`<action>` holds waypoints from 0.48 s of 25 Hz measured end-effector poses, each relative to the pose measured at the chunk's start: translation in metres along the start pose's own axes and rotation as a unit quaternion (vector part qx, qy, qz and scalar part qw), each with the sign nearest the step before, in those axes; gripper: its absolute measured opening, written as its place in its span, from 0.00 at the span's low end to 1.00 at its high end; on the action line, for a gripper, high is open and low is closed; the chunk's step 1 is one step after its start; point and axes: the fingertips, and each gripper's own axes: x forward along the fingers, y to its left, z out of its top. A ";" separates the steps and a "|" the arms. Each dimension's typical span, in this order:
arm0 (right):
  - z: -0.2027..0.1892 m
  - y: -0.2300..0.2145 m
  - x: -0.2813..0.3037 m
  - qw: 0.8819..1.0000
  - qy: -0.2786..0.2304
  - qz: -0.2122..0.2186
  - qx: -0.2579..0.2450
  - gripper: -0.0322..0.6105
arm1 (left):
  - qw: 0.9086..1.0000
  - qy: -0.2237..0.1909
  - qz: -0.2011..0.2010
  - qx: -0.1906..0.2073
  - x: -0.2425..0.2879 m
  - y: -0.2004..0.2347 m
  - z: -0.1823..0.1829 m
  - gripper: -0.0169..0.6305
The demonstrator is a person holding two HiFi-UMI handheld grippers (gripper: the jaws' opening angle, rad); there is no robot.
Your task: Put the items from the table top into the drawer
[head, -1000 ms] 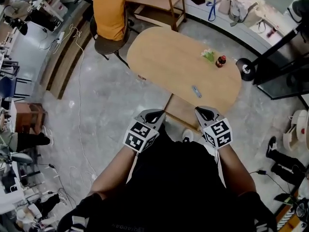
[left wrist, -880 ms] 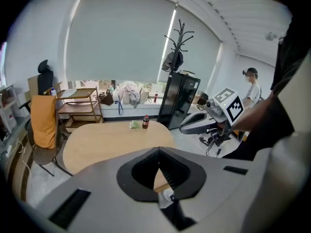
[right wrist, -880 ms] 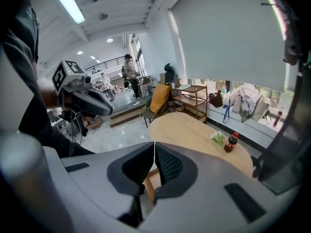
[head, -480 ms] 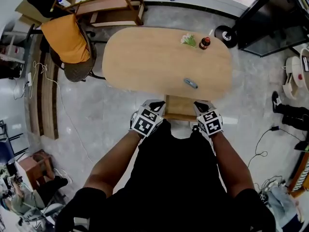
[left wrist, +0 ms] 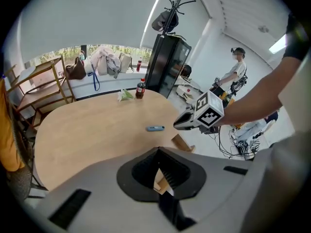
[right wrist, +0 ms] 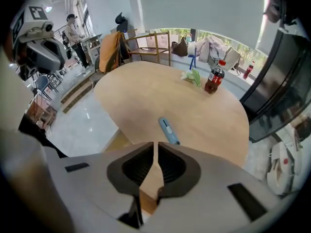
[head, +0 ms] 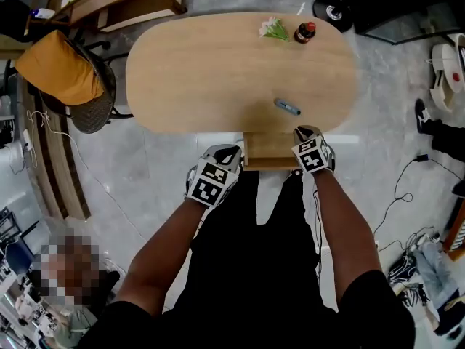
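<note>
table (head: 203,71): oval, pale wood | cutter (head: 287,107): slim, blue | bottle (head: 304,32): dark, red-capped

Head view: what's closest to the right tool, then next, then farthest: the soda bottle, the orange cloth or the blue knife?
1. Blue utility knife: just ahead of the right tool.
2. Soda bottle: at the table's far edge.
3. Orange cloth: on the chair, far left.
</note>
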 end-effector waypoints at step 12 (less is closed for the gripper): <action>0.005 -0.041 0.116 0.989 0.075 -0.017 -0.123 0.26 | 0.999 0.048 -0.004 -0.016 0.025 0.010 -0.040 0.03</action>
